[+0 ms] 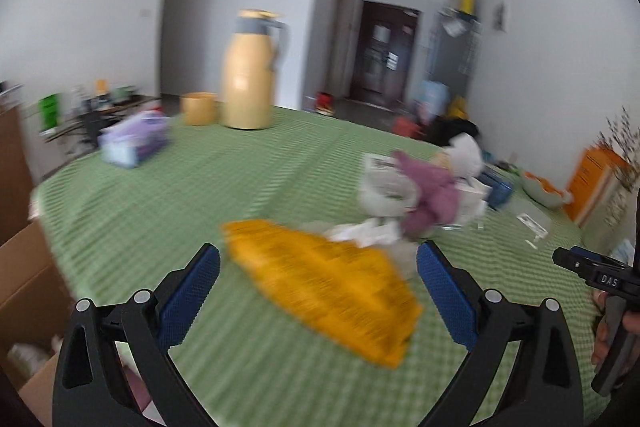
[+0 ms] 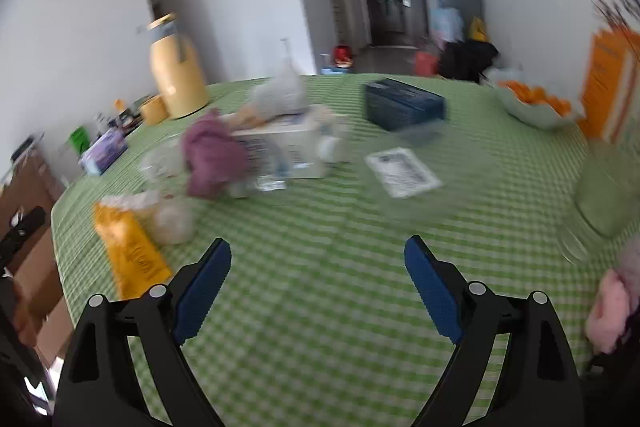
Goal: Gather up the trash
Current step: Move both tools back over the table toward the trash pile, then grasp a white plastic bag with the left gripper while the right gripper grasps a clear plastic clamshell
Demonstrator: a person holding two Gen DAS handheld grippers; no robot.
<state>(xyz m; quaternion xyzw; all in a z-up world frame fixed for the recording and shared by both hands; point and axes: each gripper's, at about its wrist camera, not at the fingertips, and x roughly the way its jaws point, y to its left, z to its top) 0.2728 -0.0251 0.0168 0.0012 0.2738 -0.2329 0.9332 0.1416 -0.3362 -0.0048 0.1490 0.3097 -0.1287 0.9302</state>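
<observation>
A flat orange wrapper [image 1: 328, 283] lies on the green checked tablecloth [image 1: 160, 203], right in front of my open, empty left gripper [image 1: 318, 267]. Behind it lie crumpled white paper [image 1: 360, 233], a purple crumpled cloth [image 1: 432, 195] and white packaging [image 1: 384, 183]. In the right wrist view the orange wrapper [image 2: 128, 251] is at the left, with the purple cloth [image 2: 212, 155], a white box [image 2: 292, 143] and a loose printed sheet [image 2: 402, 171] farther off. My right gripper [image 2: 318, 267] is open and empty over bare tablecloth [image 2: 320, 307].
A yellow thermos jug [image 1: 248, 75], a yellow cup [image 1: 198, 107] and a purple tissue pack [image 1: 134, 139] stand at the far left. A dark blue box [image 2: 402, 103] and a bowl of oranges [image 2: 536, 105] sit far right. A cardboard box [image 1: 24, 287] stands beside the table's left edge.
</observation>
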